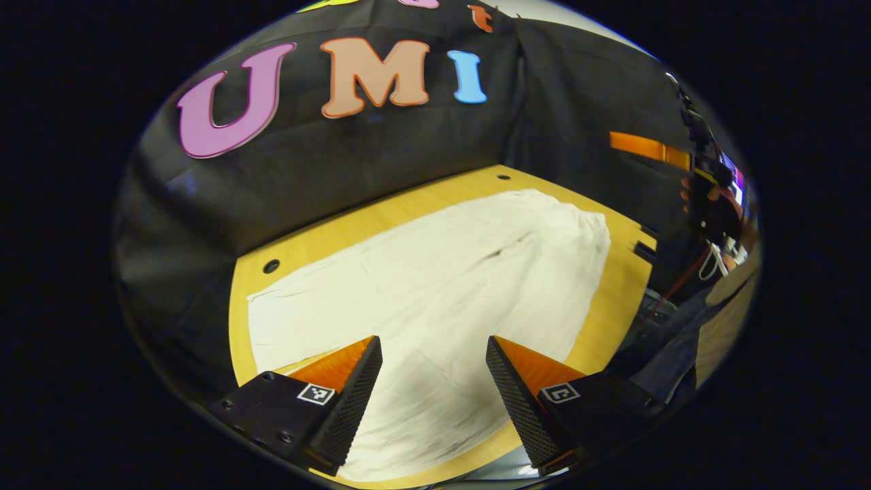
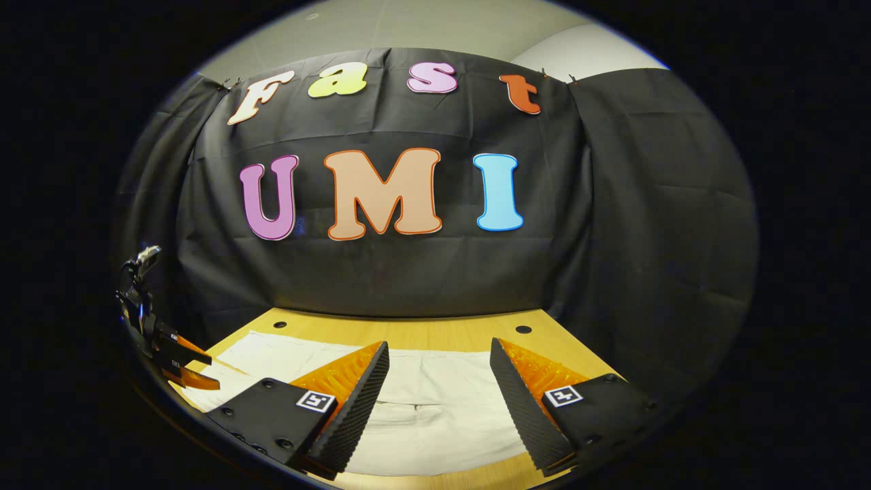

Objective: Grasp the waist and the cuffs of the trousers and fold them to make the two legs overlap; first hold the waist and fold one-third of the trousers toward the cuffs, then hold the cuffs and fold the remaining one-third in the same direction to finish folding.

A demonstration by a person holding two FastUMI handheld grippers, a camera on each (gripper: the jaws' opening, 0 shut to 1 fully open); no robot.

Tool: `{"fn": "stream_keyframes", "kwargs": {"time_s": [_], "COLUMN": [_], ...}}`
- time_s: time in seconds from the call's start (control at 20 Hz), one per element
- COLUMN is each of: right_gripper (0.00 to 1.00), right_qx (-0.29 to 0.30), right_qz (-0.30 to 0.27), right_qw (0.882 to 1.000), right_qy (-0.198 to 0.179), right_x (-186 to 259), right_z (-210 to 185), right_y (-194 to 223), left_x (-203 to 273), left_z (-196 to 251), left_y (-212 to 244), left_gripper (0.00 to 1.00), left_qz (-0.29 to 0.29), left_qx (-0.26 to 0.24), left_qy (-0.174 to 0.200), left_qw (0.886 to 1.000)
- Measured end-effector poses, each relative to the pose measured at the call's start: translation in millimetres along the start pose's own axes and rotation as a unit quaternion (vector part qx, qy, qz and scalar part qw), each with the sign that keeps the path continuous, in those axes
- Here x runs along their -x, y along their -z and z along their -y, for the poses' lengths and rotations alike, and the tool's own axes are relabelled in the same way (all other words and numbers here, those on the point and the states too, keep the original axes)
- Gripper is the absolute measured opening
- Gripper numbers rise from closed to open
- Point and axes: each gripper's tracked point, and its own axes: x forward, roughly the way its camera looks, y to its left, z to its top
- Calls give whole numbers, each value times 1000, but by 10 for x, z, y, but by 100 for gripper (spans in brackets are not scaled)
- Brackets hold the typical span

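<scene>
**Trousers flat on table, both grippers agape above them**

Left gripper [image 1: 433, 347]: fingers spread wide, nothing between them, poised over pale trousers [image 1: 435, 286] lying spread across wooden table [image 1: 612, 299]. Cloth runs from near-left corner toward far right, lightly creased, one dark fold line near the middle. Beyond table's right edge, the other gripper and a hand, too blurred to read further.

Right gripper [image 2: 439, 354]: fingers likewise wide apart, holding nothing, hanging above near edge of trousers [image 2: 435, 408], a crease visible between the fingers. Left gripper [image 2: 184, 367] seen far left, over cloth's end, fingers apart. Table [image 2: 408, 333] bare behind, with two small holes.
</scene>
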Motion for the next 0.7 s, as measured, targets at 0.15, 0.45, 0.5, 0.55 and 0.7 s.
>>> {"fn": "stream_keyframes", "kwargs": {"time_s": [0.15, 0.45, 0.5, 0.55, 0.7], "right_gripper": [96, 96, 96, 96, 96], "right_qx": [-5, -3, -2, -1, 3], "right_qz": [-5, -17, -19, -20, -27], "right_qw": [1000, 1000, 1000, 1000, 1000], "right_qy": [2, 9, 9, 10, 11], "right_x": [31, 97, 108, 106, 107], "right_z": [-2, 17, 19, 25, 36], "right_y": [65, 186, 197, 224, 268], "left_x": [-26, 50, 63, 91, 136], "left_z": [56, 6, -16, -34, -54], "left_y": [451, 1306, 1447, 1541, 1690], "left_gripper": [94, 92, 92, 91, 88], "left_qz": [-63, -178, -194, -208, -226], "left_qx": [-48, -104, -104, -105, -120], "left_qy": [37, 84, 88, 90, 104], "left_qw": [996, 975, 971, 968, 961]}}
